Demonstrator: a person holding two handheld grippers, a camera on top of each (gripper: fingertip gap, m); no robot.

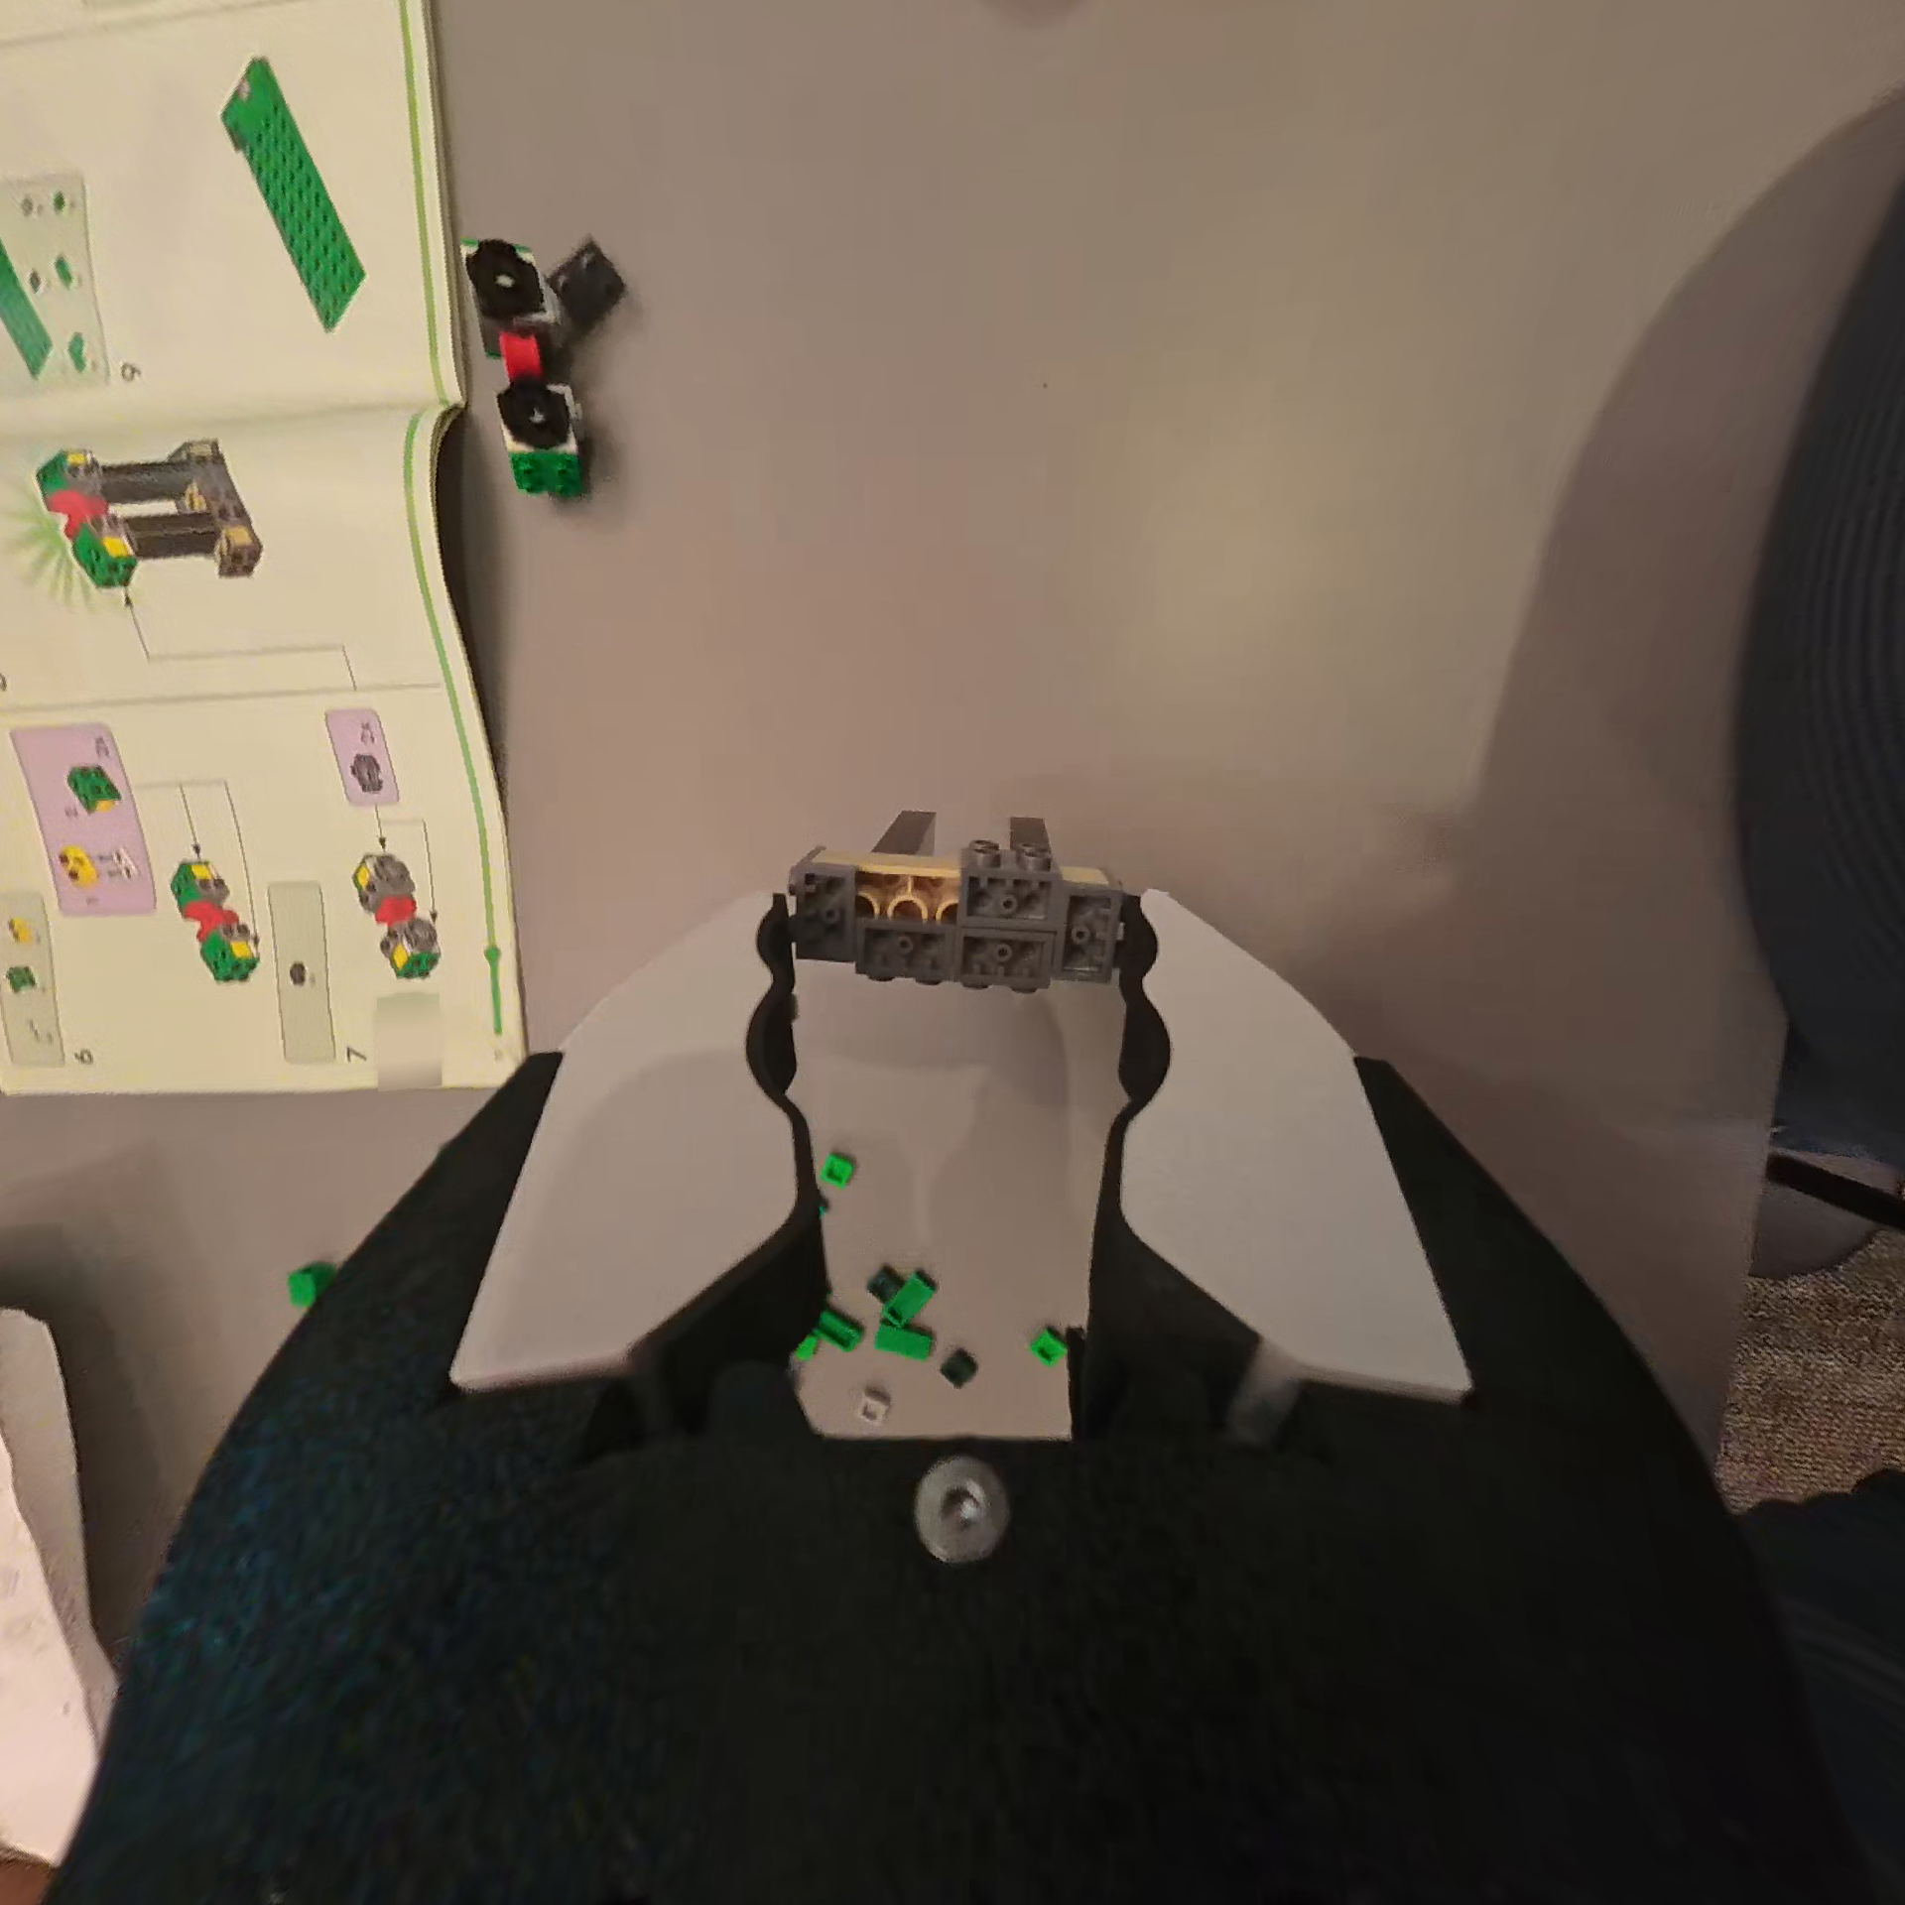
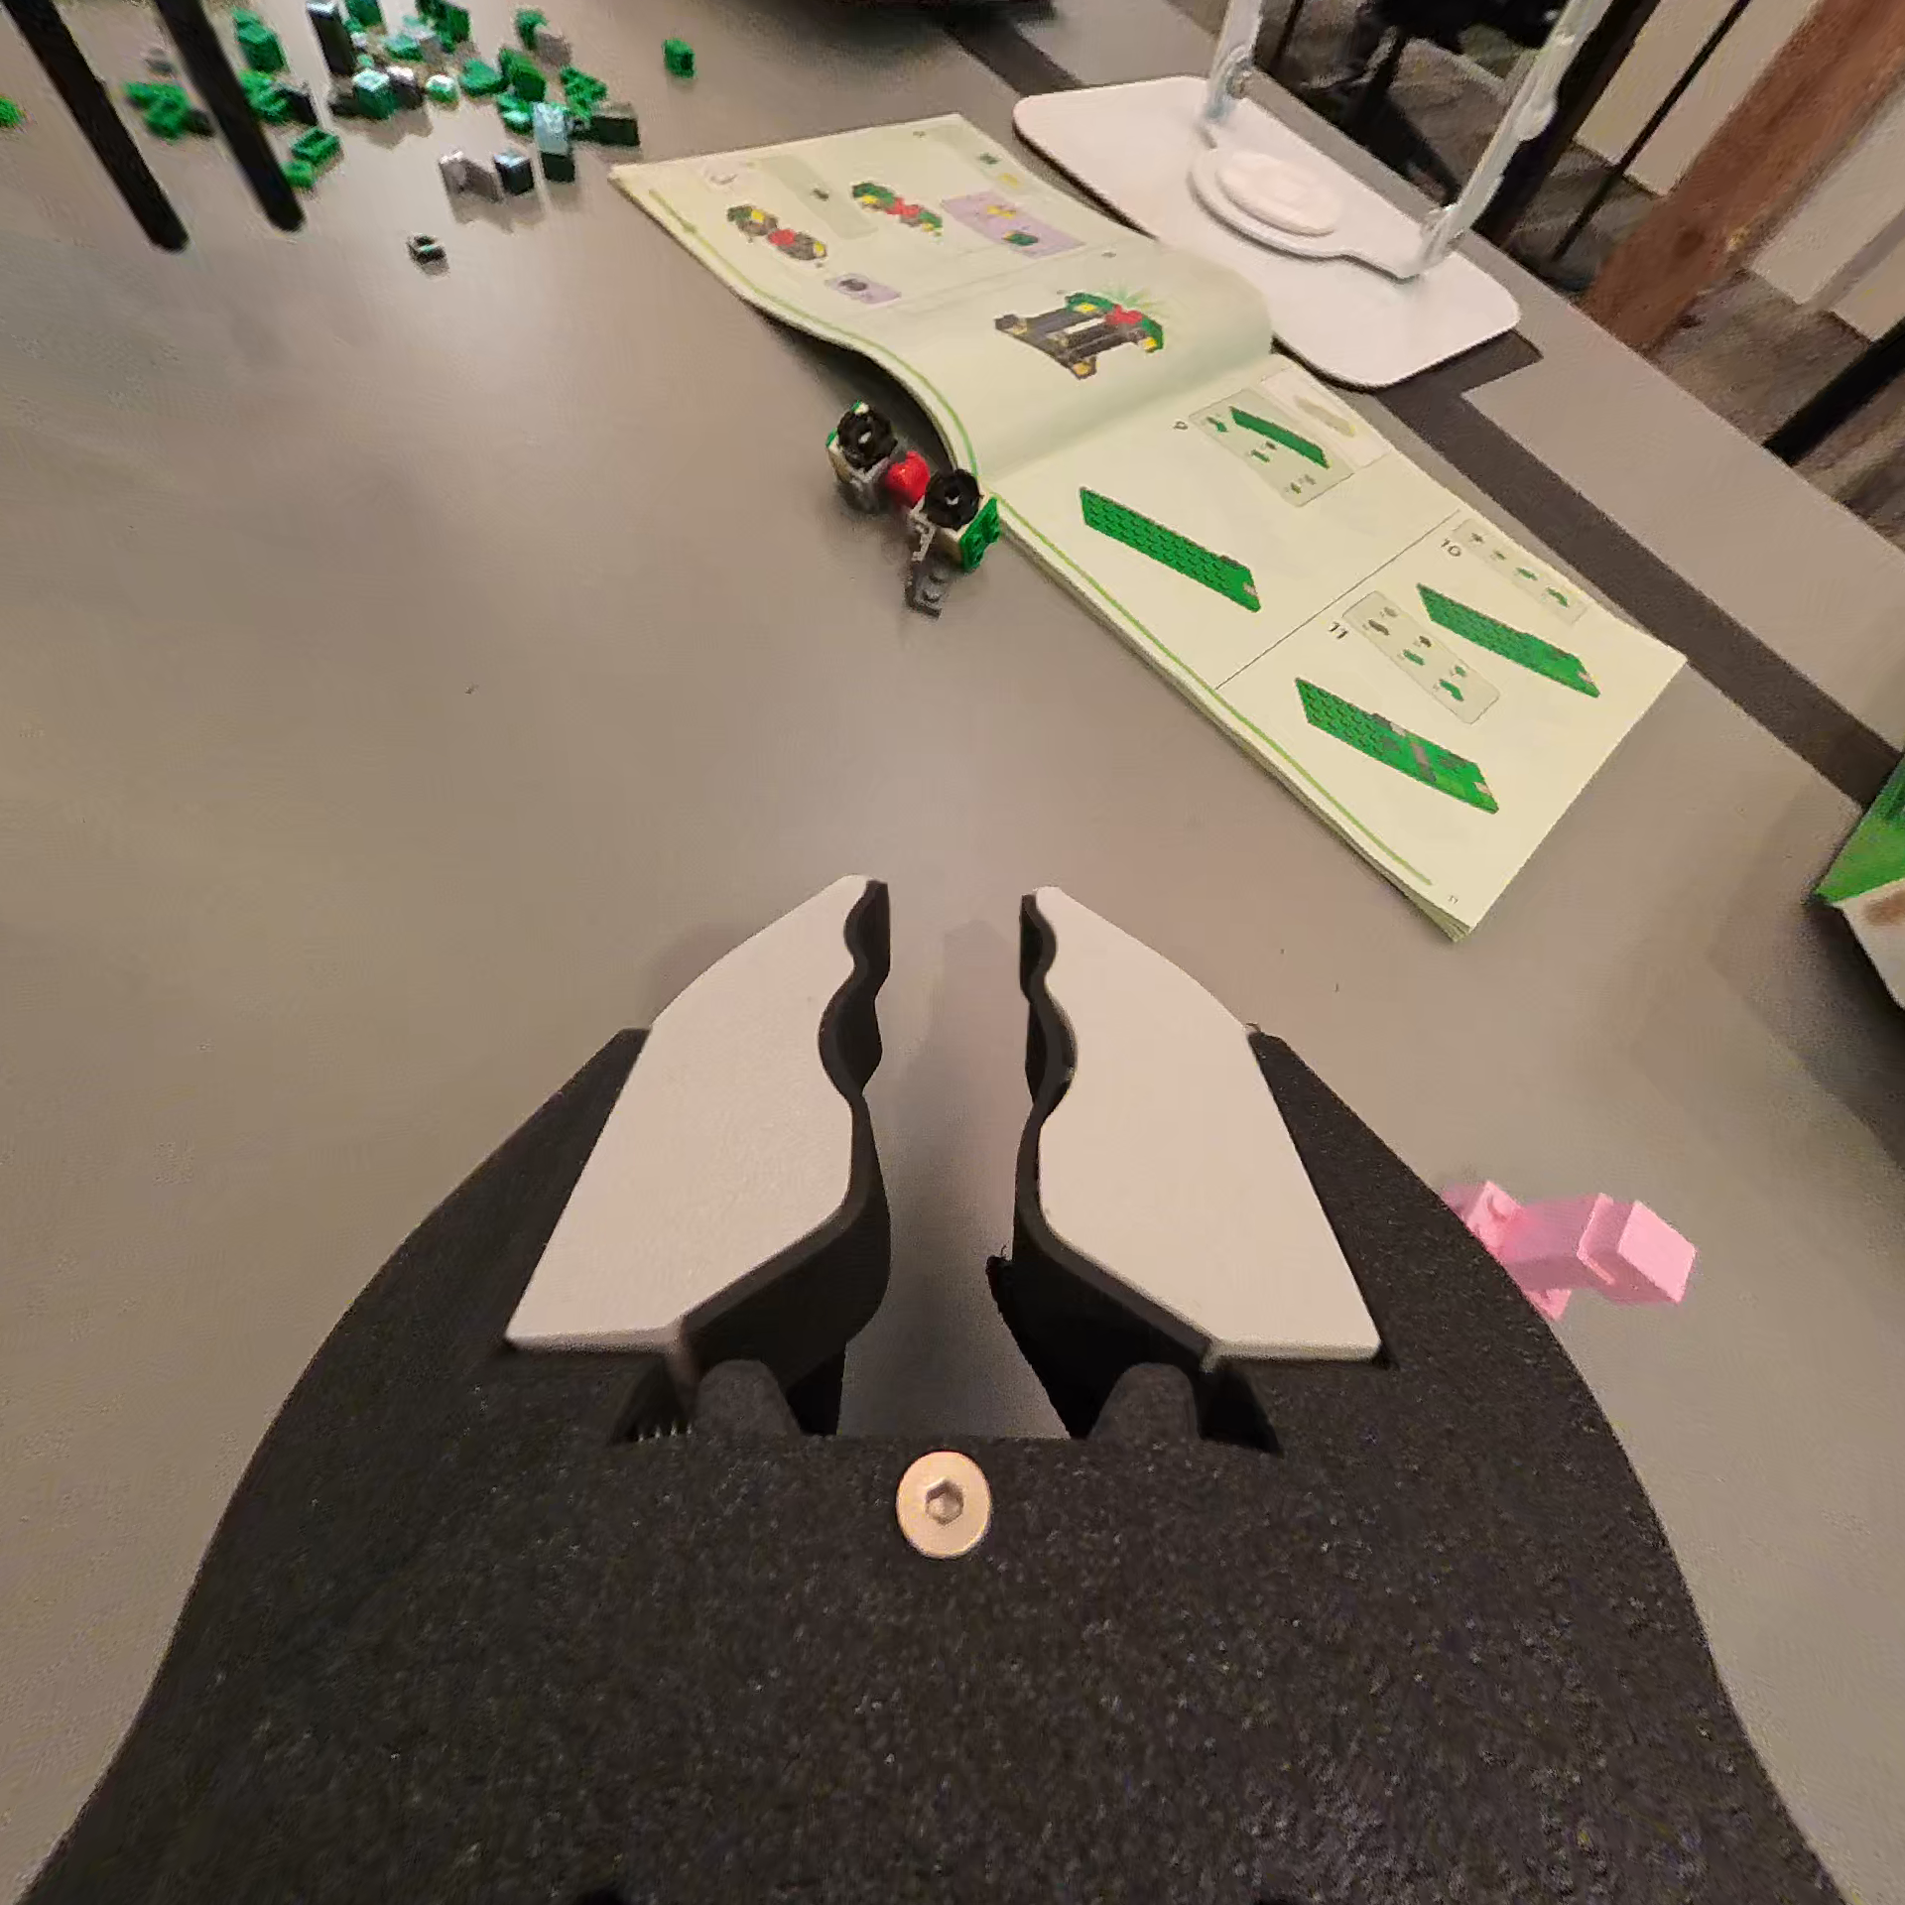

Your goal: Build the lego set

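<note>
A grey and tan brick assembly (image 1: 959, 917) is held clamped between the left gripper (image 1: 959, 928) tips, lifted over the table (image 1: 1031, 515). The right gripper (image 2: 954, 917) hangs empty, jaws narrowly parted. Joining appears underway: the wheel-and-red subassembly (image 1: 531, 366), lying far left beside the instruction booklet (image 1: 227, 536), probably has to be fetched next.

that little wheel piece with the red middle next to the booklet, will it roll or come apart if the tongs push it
The small assembly of two black wheels joined by a red centre piece probably won't roll freely: it lies on blocky green and white bricks. It may well separate, since only the narrow red link joins the halves. It looks light, so it would likely slide on the smooth grey table.
</note>
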